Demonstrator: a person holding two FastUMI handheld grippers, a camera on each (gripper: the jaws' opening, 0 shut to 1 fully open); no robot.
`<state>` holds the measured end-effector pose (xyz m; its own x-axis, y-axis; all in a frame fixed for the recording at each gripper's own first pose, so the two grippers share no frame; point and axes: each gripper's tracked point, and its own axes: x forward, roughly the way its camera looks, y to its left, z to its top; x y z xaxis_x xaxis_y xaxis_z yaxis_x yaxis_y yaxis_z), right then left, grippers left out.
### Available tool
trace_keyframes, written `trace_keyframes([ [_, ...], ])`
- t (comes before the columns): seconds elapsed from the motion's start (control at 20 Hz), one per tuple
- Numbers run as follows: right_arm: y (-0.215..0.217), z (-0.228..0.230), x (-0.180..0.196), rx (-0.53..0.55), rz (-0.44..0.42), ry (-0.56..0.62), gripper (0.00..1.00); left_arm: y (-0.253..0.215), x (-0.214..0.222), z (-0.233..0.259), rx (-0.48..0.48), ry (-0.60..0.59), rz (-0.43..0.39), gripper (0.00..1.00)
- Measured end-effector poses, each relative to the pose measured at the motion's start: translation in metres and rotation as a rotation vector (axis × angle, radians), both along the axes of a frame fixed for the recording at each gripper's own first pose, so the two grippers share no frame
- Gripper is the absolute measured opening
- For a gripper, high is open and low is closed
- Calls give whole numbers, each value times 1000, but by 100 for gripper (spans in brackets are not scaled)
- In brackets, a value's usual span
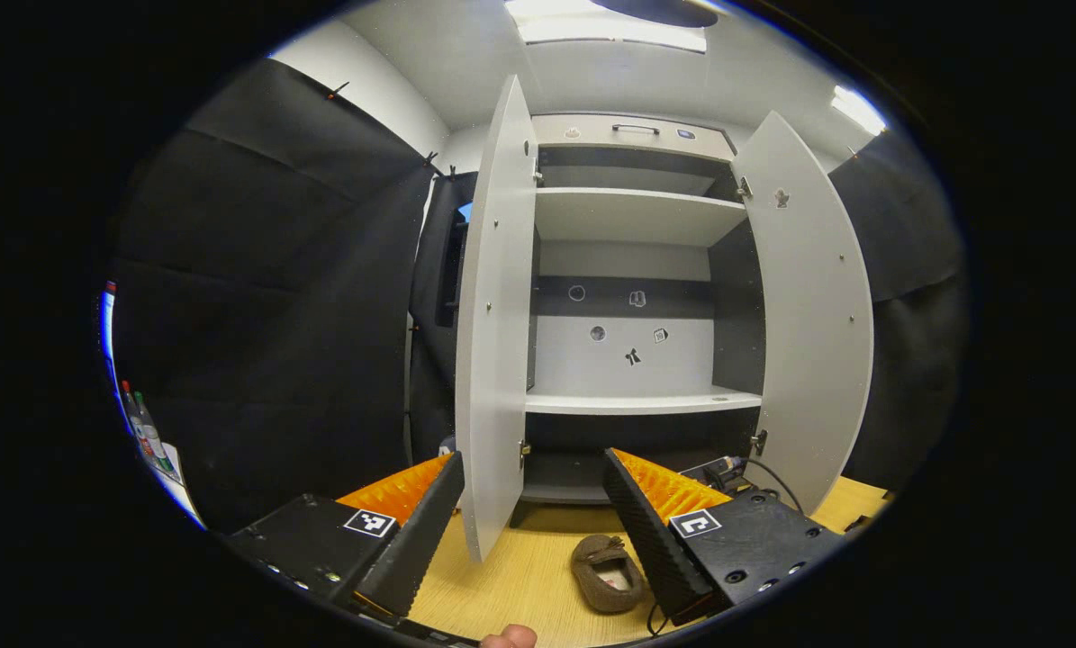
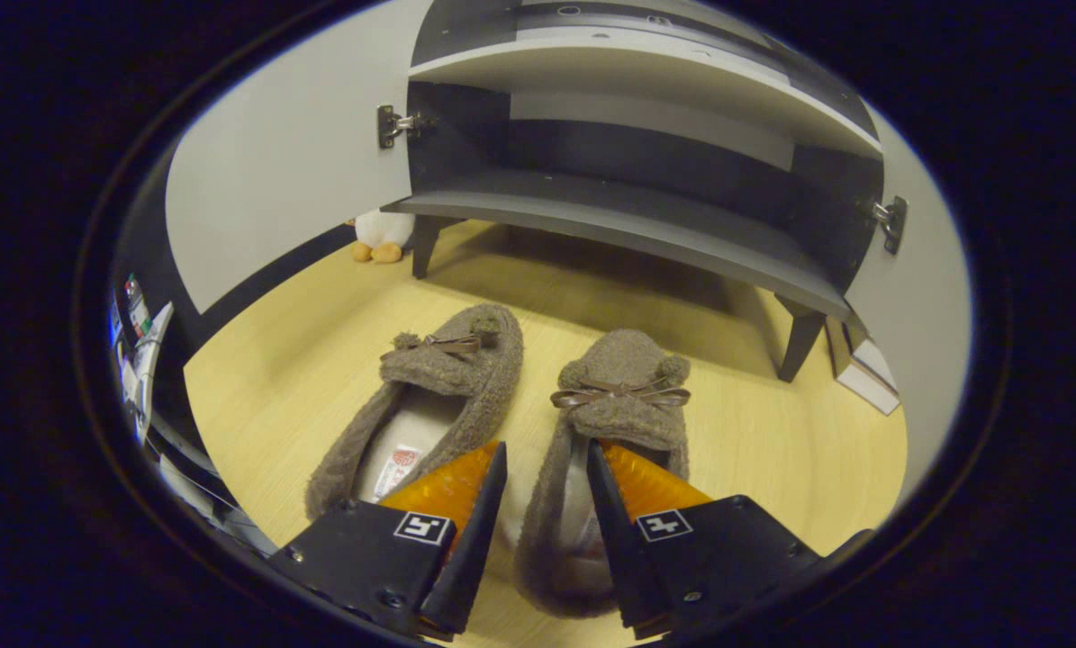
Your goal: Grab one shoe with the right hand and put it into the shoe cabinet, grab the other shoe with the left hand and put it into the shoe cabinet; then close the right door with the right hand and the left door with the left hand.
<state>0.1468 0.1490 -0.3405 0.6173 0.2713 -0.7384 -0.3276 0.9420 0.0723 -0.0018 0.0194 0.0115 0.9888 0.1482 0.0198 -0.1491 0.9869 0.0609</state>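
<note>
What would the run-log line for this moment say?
phase: first grasp | right gripper: straddling side wall of right-hand slipper, not closed | left gripper: open, facing cabinet | doors: both open | slippers: on floor

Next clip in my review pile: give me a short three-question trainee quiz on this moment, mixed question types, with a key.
1. True or false: both doors of the shoe cabinet stand open.
2. Multiple choice: the right gripper has its fingers astride the side wall of which shoe? A) the shoe on the left B) the shoe on the right C) neither
3. Short answer: in the right gripper view, what lies on the floor beside the cabinet's left leg?

Key: 1 true. 2 B. 3 A white soft toy with orange feet.
</note>
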Motion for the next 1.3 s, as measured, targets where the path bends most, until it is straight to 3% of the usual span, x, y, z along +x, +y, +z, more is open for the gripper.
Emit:
trace_keyframes([
  [0.05,-3,-4,6,-29,-12,-6,58,-1,0,0,-6,0,-4,95],
  [0.15,-1,-10,15,-50,-21,-2,40,-1,0,-2,-7,4,-12,95],
  [0.35,6,-21,27,-59,-26,10,33,-1,-1,-7,-11,23,-19,95],
  [0.7,0,-19,30,-21,-88,-17,6,0,-1,-8,7,29,-20,95],
  [1.05,-18,28,24,32,-90,-136,4,-6,0,-3,16,3,-72,95],
  [1.3,-44,123,17,113,-154,-278,4,-12,0,-4,14,-21,-135,95],
])
